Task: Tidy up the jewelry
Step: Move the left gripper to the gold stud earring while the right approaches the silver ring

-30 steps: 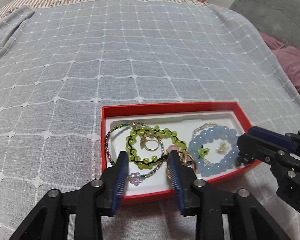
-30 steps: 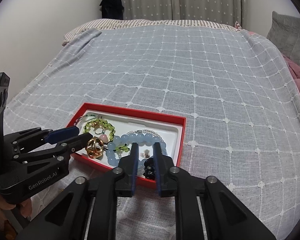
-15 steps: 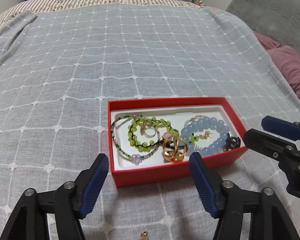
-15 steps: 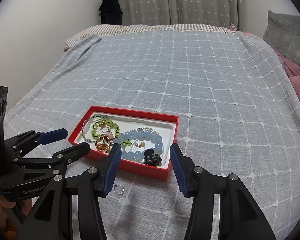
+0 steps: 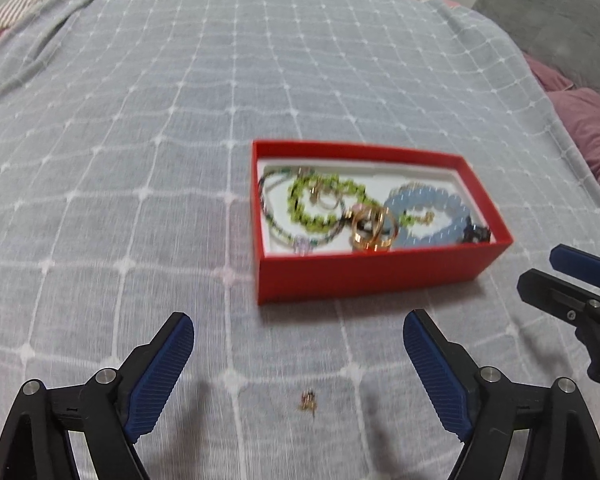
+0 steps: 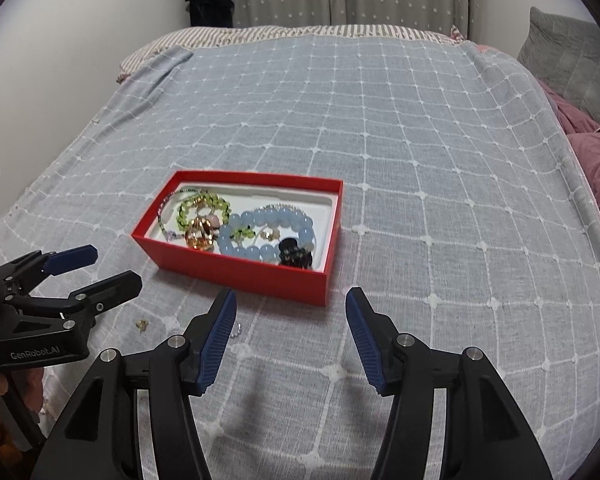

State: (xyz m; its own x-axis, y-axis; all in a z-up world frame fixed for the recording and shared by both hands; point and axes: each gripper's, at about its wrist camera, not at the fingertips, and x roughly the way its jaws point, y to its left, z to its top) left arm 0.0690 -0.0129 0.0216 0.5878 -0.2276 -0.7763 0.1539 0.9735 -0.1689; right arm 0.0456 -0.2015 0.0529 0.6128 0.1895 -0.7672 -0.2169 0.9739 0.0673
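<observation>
A red box point(image 5: 364, 276) point(image 6: 236, 270) with a white lining lies on the bed. It holds a green bead bracelet point(image 5: 320, 204), a pale blue bead bracelet point(image 5: 440, 216) point(image 6: 268, 220), gold rings point(image 5: 370, 228) point(image 6: 200, 234) and a black piece point(image 6: 294, 256). A small gold earring point(image 5: 308, 400) point(image 6: 142, 324) lies on the cover in front of the box, and a small silver piece point(image 6: 236, 330) lies beside my right gripper's left finger. My left gripper point(image 5: 298, 356) and right gripper point(image 6: 291, 322) are both open and empty, back from the box.
The bed has a grey checked cover point(image 6: 380, 140). A grey pillow point(image 6: 572, 68) and a mauve pillow point(image 5: 588, 128) lie at the right edge. A wall and curtains stand behind the striped head end point(image 6: 300, 32).
Both grippers have opened and pulled back from the box. The box now sits farther away, and the small gold earring on the cover has come into view.
</observation>
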